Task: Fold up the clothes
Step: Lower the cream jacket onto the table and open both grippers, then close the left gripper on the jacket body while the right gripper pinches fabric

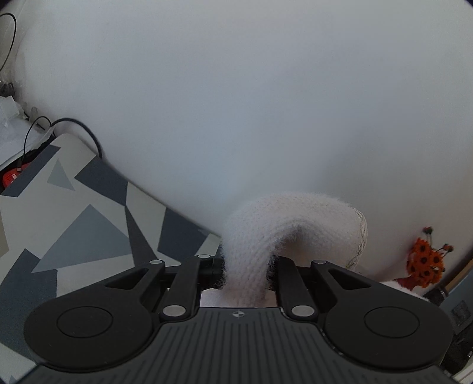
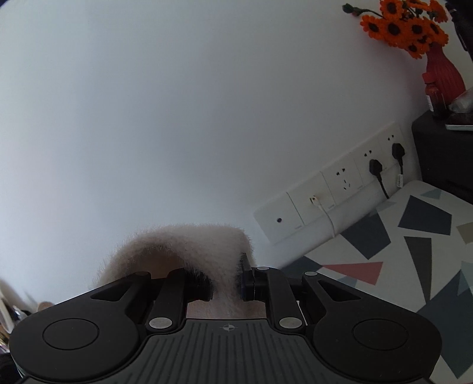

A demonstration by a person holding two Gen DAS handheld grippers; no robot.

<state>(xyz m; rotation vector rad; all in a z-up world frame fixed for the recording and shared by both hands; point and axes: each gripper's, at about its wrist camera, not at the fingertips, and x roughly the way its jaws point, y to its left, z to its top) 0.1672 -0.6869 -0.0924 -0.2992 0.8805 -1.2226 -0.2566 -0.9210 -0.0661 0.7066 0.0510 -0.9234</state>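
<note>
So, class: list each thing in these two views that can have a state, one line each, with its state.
Left tool: shut on the fuzzy white garment.
Right tool: shut on the same garment.
Fuzzy white garment: bunched, arching over each tool.
Wall sockets: two black plugs in.
Orange flowers: upright in red vase.

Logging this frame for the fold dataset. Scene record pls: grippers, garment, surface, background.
left gripper: shut on knit
right gripper: shut on knit
knit: white, fuzzy, bunched in an arch over each set of jaws
table: cloth with grey, dark triangles
wall: plain white, fills most of both views
sockets: on wall, two black plugs in
flowers: orange, in red vase
</note>
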